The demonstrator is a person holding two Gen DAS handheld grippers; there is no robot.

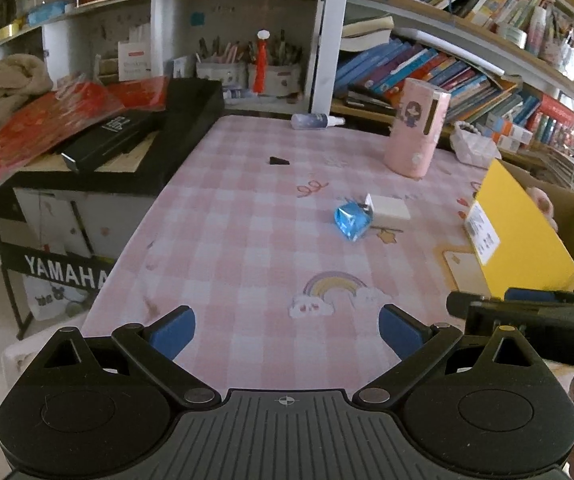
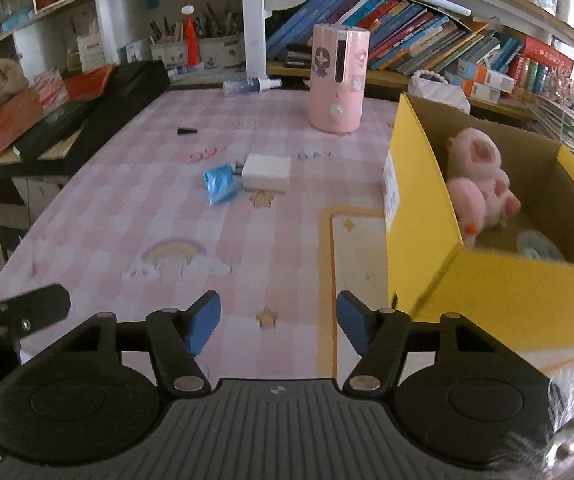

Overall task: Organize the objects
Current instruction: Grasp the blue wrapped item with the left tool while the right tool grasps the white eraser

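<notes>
On checked cloth: one blue crinkled wrapper [image 2: 219,182], one white rectangular block [image 2: 267,173], one pink cylindrical dispenser [image 2: 338,78], one clear spray bottle [image 2: 249,86], one yellow cardboard box [image 2: 427,200] with one pink plush toy [image 2: 481,178] inside

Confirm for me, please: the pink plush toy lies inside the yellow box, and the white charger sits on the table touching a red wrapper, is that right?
Not quite. The wrapper beside the white charger is blue, not red, as the right wrist view shows. The rest holds: the pink plush toy lies inside the yellow box, and the charger sits on the table.

left tool [image 1: 287,330]: agape, empty | right tool [image 2: 278,322]: agape, empty
</notes>
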